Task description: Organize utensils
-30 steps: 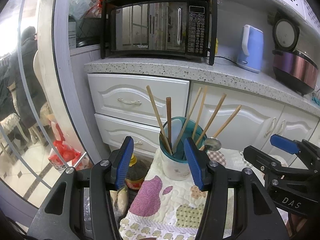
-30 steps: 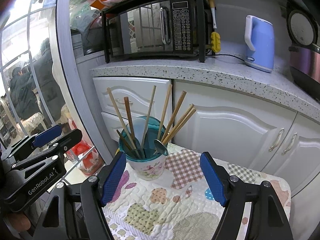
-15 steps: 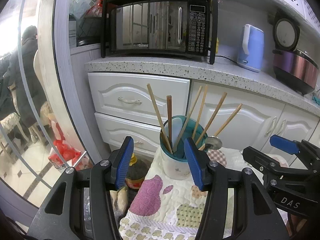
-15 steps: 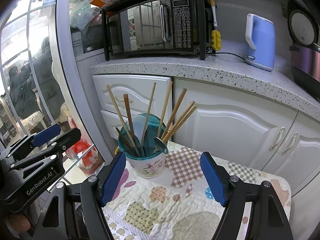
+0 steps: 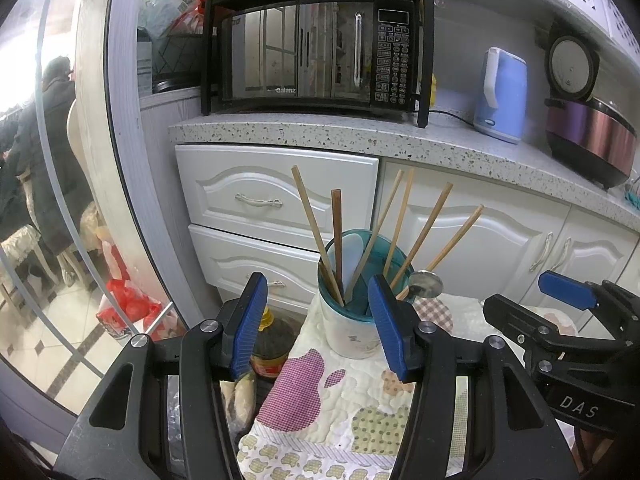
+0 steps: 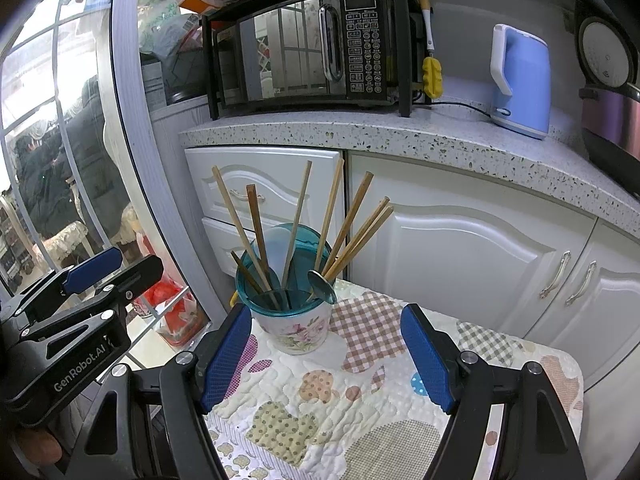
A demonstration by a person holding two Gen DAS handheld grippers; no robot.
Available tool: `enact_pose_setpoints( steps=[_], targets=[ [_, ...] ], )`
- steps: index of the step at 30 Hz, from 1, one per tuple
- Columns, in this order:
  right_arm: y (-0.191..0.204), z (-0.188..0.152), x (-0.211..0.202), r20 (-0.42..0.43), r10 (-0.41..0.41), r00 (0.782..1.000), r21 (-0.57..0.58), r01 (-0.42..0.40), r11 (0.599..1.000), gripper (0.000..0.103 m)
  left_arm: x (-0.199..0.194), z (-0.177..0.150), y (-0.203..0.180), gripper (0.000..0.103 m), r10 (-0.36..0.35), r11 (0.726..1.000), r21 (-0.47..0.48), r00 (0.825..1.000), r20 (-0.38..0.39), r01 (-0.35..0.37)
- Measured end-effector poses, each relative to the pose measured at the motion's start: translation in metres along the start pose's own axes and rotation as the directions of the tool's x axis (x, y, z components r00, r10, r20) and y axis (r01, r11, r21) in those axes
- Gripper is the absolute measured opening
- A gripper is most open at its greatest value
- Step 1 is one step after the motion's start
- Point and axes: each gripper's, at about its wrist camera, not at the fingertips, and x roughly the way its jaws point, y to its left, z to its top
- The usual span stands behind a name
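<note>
Change: almost none; both views hold their framing from a moment ago, the cup and its contents sit as they did.
Left tongs (image 5: 318, 320): released, blue pads spread, nothing between them, hovering just before the cup.
Right tongs (image 6: 326, 354): released too, pads wide over the quilted cloth (image 6: 360, 400), gripping nothing.
Utensil cup (image 6: 296, 320): upright on the cloth at the tabletop's far left corner, teal rim, floral side.
Chopsticks (image 6: 260, 236): fanned out of the cup, tips up.
Spoon (image 6: 322, 286): bowl hanging over the rim's right side.
Oil bottle (image 5: 270, 340): below the tabletop edge, left of the cup.
Beyond: white cabinets (image 6: 460, 264), then microwave (image 6: 304, 44) and blue kettle (image 6: 520, 80).
</note>
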Motion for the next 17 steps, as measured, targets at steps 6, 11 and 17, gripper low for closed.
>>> enact_pose_setpoints(
  steps=[6, 11, 17],
  targets=[
    [0.001, -0.001, -0.001, -0.003, 0.001, 1.000, -0.002, -0.001, 1.000, 0.075, -0.001, -0.002, -0.002, 0.053, 0.003, 1.000, 0.004, 1.000, 0.008, -0.003],
    [0.000, -0.001, -0.001, -0.006, 0.002, 1.000, 0.000, -0.002, 1.000, 0.075, -0.003, -0.003, -0.005, 0.053, -0.003, 1.000, 0.015, 1.000, 0.025, 0.003],
    [-0.009, -0.008, 0.000, -0.012, -0.009, 1.000, 0.003, 0.009, 1.000, 0.076, 0.000, -0.005, -0.006, 0.053, -0.027, 0.999, 0.019, 0.999, 0.020, 0.027]
  ],
)
